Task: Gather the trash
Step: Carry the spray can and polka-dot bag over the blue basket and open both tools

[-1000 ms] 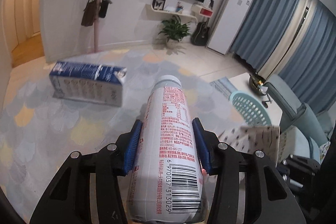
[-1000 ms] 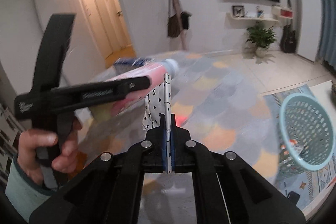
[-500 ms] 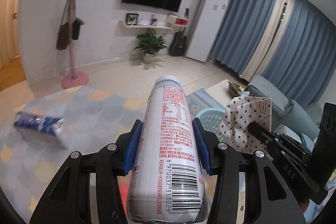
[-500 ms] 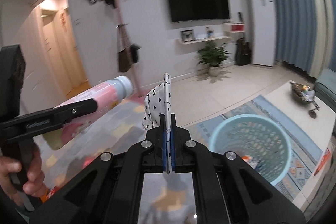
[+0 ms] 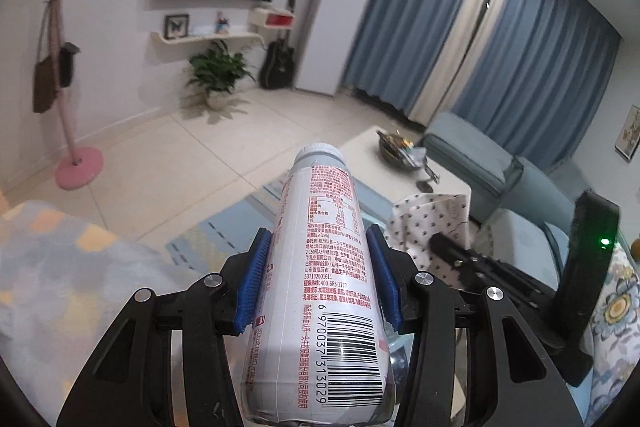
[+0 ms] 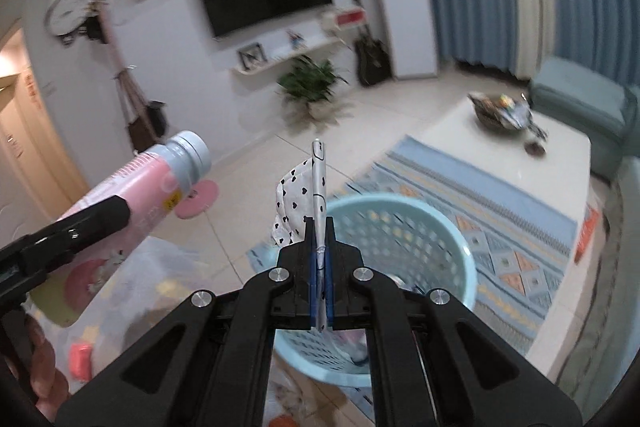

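My left gripper (image 5: 318,279) is shut on a white and pink drink bottle (image 5: 320,267) with a grey cap, held in the air pointing forward; the bottle also shows at the left of the right wrist view (image 6: 132,195). My right gripper (image 6: 319,267) is shut on a flat white paper bag with black hearts (image 6: 308,195), held just above the near rim of a light blue perforated basket (image 6: 448,227). The bag also shows in the left wrist view (image 5: 432,223), right of the bottle. The basket holds some trash.
A white coffee table (image 6: 532,187) with a dark bowl (image 6: 500,111) stands right of the basket on a patterned blue rug (image 6: 480,203). A teal sofa (image 5: 480,155) lies beyond. A pink coat stand (image 5: 78,163), a plant (image 5: 218,75) and a guitar stand by the far wall.
Both grippers swung right and rose with their loads. The blue carton on the carpet left the left view. The basket has come under my right gripper.
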Available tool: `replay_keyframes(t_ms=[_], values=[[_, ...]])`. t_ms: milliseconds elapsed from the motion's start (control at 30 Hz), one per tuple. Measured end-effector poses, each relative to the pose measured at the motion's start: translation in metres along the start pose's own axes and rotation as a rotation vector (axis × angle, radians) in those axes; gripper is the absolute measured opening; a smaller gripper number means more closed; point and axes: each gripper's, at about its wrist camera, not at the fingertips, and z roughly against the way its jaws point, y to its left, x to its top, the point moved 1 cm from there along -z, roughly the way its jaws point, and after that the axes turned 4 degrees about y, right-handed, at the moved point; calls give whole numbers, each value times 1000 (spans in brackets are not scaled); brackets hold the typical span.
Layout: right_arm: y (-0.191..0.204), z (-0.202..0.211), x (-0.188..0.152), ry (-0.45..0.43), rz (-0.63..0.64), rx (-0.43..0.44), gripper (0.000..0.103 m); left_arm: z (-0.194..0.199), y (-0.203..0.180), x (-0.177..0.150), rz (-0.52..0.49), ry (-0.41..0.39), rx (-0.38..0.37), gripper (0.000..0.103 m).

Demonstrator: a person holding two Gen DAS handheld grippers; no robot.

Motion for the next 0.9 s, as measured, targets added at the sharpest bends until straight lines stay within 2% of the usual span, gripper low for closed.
replay_keyframes(t_ms=[200,367,467,600,667,767,900], values=[[-40,-46,-12,121,-83,-71,2,-55,-8,-9,9,101,-20,47],[-64,-68,-20,190,-134,-94,2,-89,-11,-22,15,174,-23,47],[-69,-73,-24,211,-140,-99,2,-98,-10,-23,21,187,-18,48],[-72,-76,-26,226,-141,-103,3,-95,-10,-24,37,180,-27,60],[-72,-77,-27,234,-149,-91,6,-90,-9,-24,38,171,-26,63],[-70,-74,-28,228,-146,-95,14,-84,-7,-23,51,159,-30,65],[-64,-66,-27,207,-140,-97,39,-70,-3,-26,70,138,-30,75]])
